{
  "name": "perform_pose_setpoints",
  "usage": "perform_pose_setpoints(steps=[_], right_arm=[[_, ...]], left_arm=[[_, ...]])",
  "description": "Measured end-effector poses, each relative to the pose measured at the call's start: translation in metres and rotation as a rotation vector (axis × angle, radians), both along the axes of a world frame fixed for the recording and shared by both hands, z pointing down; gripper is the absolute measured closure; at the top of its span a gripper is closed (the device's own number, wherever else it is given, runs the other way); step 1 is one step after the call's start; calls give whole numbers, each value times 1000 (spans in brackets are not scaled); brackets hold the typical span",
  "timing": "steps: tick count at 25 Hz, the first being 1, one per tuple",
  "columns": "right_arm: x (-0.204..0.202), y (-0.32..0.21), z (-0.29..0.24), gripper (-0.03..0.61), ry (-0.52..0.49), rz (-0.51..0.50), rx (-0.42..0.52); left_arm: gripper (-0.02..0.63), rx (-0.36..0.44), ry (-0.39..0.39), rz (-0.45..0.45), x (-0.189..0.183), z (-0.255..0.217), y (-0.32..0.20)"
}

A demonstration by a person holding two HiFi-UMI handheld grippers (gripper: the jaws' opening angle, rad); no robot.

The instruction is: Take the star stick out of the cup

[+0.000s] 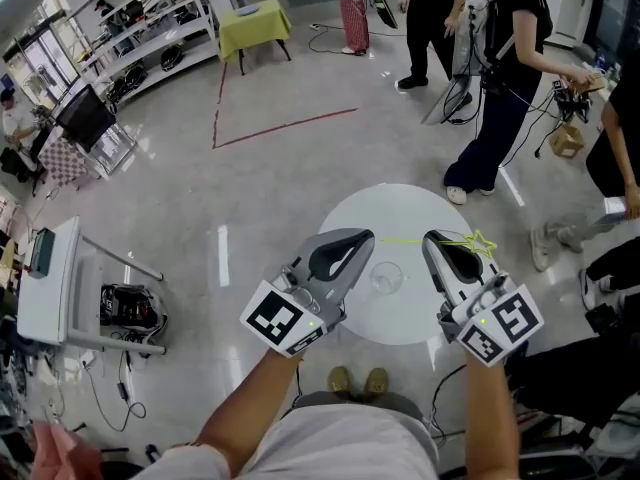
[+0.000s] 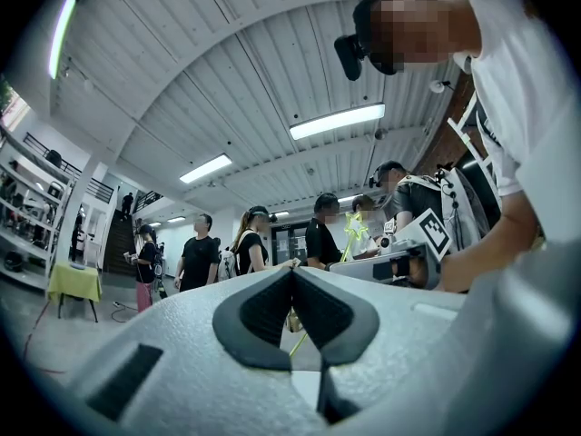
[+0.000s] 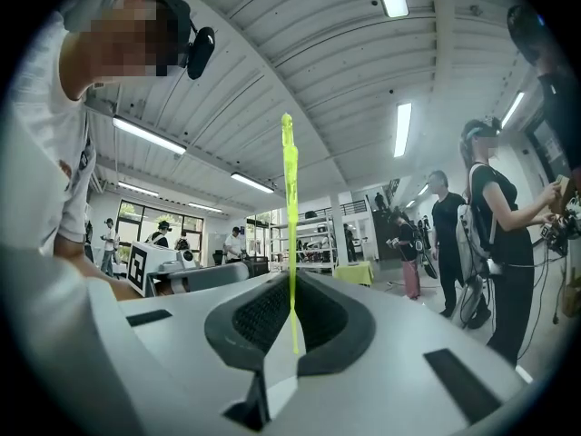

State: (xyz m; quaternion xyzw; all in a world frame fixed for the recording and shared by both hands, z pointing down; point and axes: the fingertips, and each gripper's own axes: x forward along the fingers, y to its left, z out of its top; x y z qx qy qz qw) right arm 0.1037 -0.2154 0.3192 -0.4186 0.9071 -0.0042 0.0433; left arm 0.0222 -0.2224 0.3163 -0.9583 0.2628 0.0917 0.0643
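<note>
A thin yellow-green star stick (image 1: 462, 240) lies roughly level above the white round table (image 1: 400, 206), its star toward the right. My right gripper (image 1: 434, 239) is shut on its shaft. In the right gripper view the stick (image 3: 289, 189) rises straight up from between the pressed pads of that gripper (image 3: 292, 291). A clear cup (image 1: 386, 278) stands upright on the table between the two grippers, with no stick in it. My left gripper (image 1: 364, 236) hovers left of the cup, shut and empty (image 2: 292, 275). From the left gripper view the star (image 2: 354, 228) shows beyond the jaws.
Several people stand past the table at the back right (image 1: 510, 78). A yellow-green covered table (image 1: 253, 23) and shelving (image 1: 150, 38) are at the far left back. A white cart (image 1: 55, 288) with gear stands on the floor to the left.
</note>
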Motion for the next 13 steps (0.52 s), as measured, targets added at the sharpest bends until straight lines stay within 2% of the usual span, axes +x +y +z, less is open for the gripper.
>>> perform_pose_setpoints(steps=[13], right_arm=[[-3,8,2,557,4,-6,10]], left_arm=[[598,2,-2,-4,-2,3,7]])
